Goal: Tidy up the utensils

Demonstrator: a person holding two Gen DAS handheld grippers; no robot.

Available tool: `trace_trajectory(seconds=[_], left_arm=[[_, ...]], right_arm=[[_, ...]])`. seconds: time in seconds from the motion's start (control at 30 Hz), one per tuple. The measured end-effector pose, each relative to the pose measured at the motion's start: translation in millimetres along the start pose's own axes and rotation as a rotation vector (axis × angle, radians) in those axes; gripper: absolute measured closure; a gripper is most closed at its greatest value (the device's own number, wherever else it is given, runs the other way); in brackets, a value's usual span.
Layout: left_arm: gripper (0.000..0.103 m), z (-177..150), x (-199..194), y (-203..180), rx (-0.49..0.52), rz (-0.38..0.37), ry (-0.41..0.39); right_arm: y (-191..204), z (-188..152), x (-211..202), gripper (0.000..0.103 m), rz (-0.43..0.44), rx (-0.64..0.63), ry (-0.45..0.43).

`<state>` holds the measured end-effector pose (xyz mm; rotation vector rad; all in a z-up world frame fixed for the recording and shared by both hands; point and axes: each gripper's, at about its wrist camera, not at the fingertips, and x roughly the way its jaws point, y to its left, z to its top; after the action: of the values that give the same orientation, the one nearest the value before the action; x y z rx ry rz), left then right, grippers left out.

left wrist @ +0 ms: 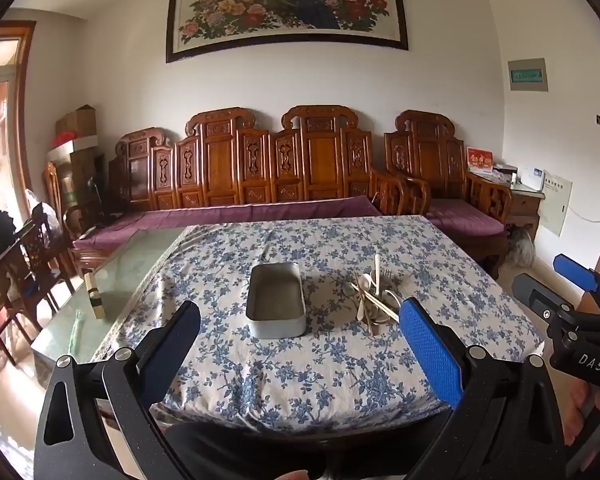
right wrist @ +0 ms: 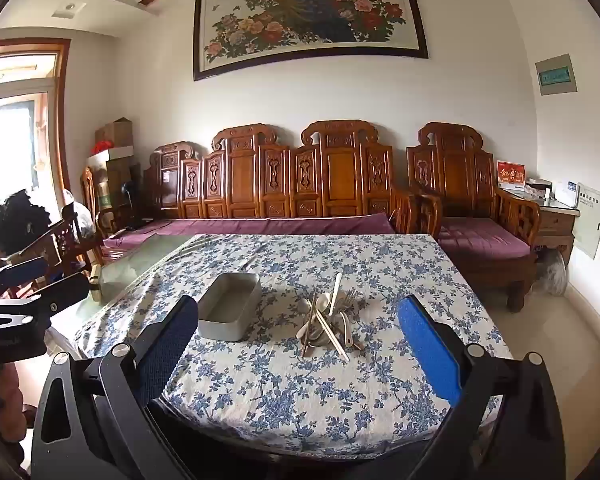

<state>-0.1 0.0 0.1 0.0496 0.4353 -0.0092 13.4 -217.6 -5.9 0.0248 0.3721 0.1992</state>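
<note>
A heap of utensils (left wrist: 374,300) (right wrist: 330,322), spoons, forks and wooden chopsticks, lies on the blue-flowered tablecloth (left wrist: 300,368) (right wrist: 300,384). Left of it stands an empty grey metal tin (left wrist: 276,302) (right wrist: 230,306). My left gripper (left wrist: 300,336) hovers above the table's near edge, open, with nothing between its blue pads. My right gripper (right wrist: 300,336) hangs likewise open and empty, short of the heap. In the left wrist view the right gripper (left wrist: 572,292) shows at the right edge; in the right wrist view the left gripper (right wrist: 28,284) shows at the left edge.
The cloth leaves a glass strip of the table (left wrist: 112,280) bare at the left, where a small wooden block (left wrist: 96,296) stands. A carved wooden sofa (left wrist: 260,168) with purple cushions runs behind the table, and wooden chairs (left wrist: 28,264) stand at the left.
</note>
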Motion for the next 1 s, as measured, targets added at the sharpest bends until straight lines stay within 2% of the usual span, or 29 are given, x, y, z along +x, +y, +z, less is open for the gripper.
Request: trace_trajectory(seconds=[1.0], left_arm=[[0.006,-0.5,1.3,-2.5,-0.004,-0.006,0.001]], right_arm=[[0.9,0.8,-1.7,0.003,0.003,0.002,-0.004]])
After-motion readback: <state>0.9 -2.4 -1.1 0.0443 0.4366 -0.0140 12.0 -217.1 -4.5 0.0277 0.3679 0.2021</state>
